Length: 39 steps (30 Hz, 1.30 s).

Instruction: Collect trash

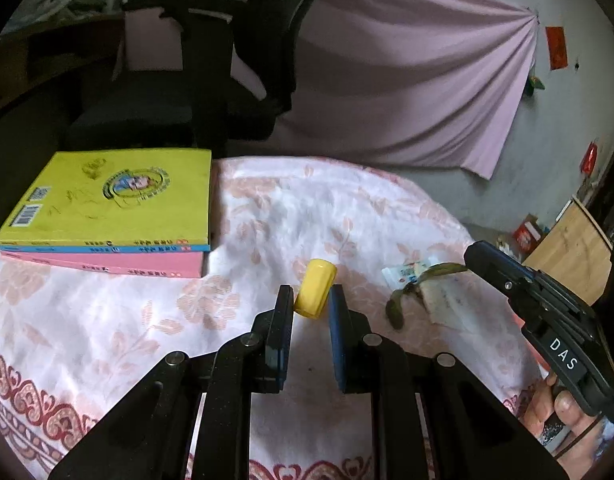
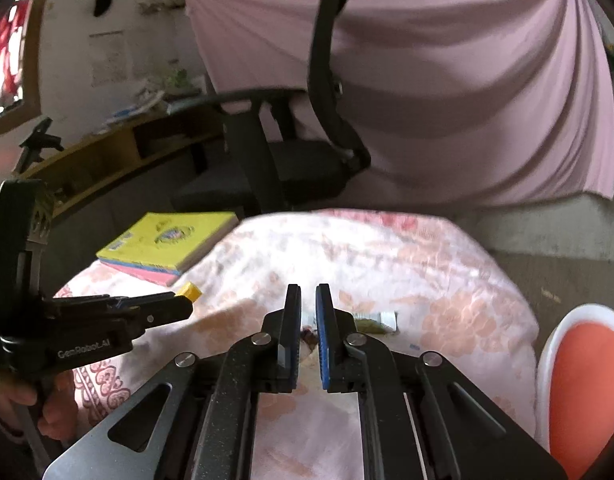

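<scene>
My left gripper (image 1: 310, 300) is shut on a small yellow cylinder (image 1: 315, 294), holding it just above the floral tablecloth (image 1: 107, 320); the cylinder's tip also shows in the right wrist view (image 2: 189, 291). A dark wilted peel (image 1: 407, 296) lies on a white paper scrap (image 1: 447, 304) beside a small printed wrapper (image 1: 403, 274). My right gripper (image 2: 308, 300) hangs over this trash with its jaws nearly closed and nothing clearly between them; the wrapper (image 2: 381, 320) lies just right of its fingers. In the left view its tip (image 1: 479, 258) sits by the peel's end.
A stack of books, yellow on top (image 1: 107, 200), lies at the table's back left. A black office chair (image 1: 227, 80) stands behind the table. An orange stool with a white rim (image 2: 583, 392) is at the right, a wooden shelf (image 2: 127, 148) at the far left.
</scene>
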Motion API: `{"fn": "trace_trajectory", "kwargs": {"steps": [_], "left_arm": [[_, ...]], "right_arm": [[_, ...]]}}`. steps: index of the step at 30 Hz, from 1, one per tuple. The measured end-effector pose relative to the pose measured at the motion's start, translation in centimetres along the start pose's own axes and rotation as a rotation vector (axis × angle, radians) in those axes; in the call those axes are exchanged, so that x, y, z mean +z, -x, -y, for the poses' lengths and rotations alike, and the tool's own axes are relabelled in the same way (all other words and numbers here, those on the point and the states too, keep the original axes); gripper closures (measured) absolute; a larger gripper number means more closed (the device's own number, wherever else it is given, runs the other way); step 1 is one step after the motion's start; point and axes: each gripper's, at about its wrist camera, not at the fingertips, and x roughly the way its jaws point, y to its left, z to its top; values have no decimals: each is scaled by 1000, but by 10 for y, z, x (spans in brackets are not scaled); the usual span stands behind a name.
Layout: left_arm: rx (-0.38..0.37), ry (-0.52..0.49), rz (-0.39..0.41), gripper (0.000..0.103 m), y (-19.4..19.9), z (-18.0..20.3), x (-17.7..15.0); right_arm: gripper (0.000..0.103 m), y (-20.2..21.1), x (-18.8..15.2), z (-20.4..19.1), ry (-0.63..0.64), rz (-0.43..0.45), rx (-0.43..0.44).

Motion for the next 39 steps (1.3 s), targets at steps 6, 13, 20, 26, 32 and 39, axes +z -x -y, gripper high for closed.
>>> {"fn": "trace_trajectory", "kwargs": {"steps": [6,13,20,26,32,39], "left_arm": [[11,-25,25,89,10,10,-2],[34,26,-34,89,7,3,-9],[63,82,-54,89,7,-7,-10],[52,118,-69,89,5,-15,-10],[47,118,-74,89,4,-15,-10],[44,122,-73,89,4,-16,-10]], "right_arm": [[97,4,1,-4,8,20,1],[70,-12,-3,11,-71,-101,-14],[52,-31,-8,15,-100,-210,-25],[52,-41,-13,21,-127,-268,-30],[65,-45,-14,8,-55,-297,-35],[85,-43,-14,0,-11,-284,-30]]}}
